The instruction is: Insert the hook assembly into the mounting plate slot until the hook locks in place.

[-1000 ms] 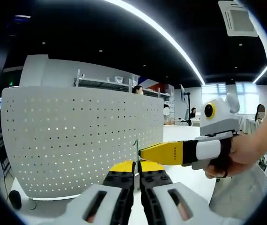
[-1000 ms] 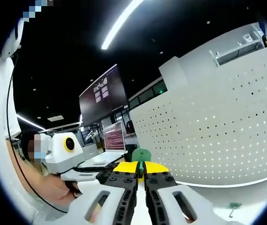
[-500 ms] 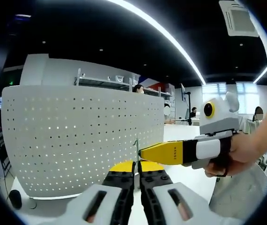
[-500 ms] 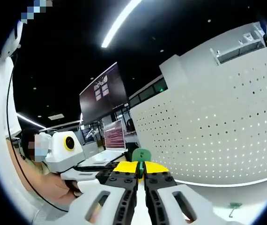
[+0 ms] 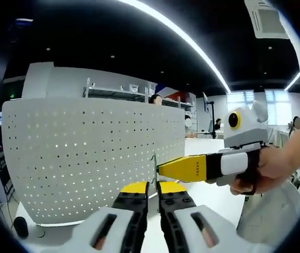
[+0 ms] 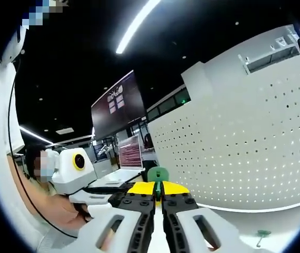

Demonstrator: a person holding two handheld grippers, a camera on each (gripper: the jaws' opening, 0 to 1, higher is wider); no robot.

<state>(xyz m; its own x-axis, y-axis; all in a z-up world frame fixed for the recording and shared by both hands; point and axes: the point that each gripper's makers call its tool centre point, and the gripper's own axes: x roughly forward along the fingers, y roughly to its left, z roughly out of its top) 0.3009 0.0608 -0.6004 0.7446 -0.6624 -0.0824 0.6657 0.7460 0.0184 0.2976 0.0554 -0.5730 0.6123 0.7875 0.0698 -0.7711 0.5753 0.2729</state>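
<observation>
In the left gripper view we see our left gripper point(image 5: 152, 185) with its yellow-tipped jaws drawn together, only a thin dark line between them; whether they pinch anything we cannot tell. Just above those tips a thin green hook piece point(image 5: 153, 167) stands upright on edge, pinched at the yellow tip of the right gripper point(image 5: 160, 168), which comes in from the right, held by a hand point(image 5: 263, 171). Behind both stands the white perforated mounting plate point(image 5: 87, 153), upright and curved by the lens, its base on the white table point(image 5: 213, 197). A small dark round object point(image 5: 20, 226) lies on the table by the plate's lower left corner. Beyond the plate we see shelving point(image 5: 118, 94), a long ceiling light strip point(image 5: 192, 45) and people far off.

In the right gripper view the right gripper's jaws are closed on the green hook piece point(image 6: 157, 174), whose rounded top rises above the yellow tips. The perforated plate point(image 6: 245, 142) fills the right side, apart from the hook. A second small green piece point(image 6: 262, 233) lies on the table near the plate's foot. The left gripper point(image 6: 118, 196) comes in from the left, with monitors point(image 6: 119, 108) behind
</observation>
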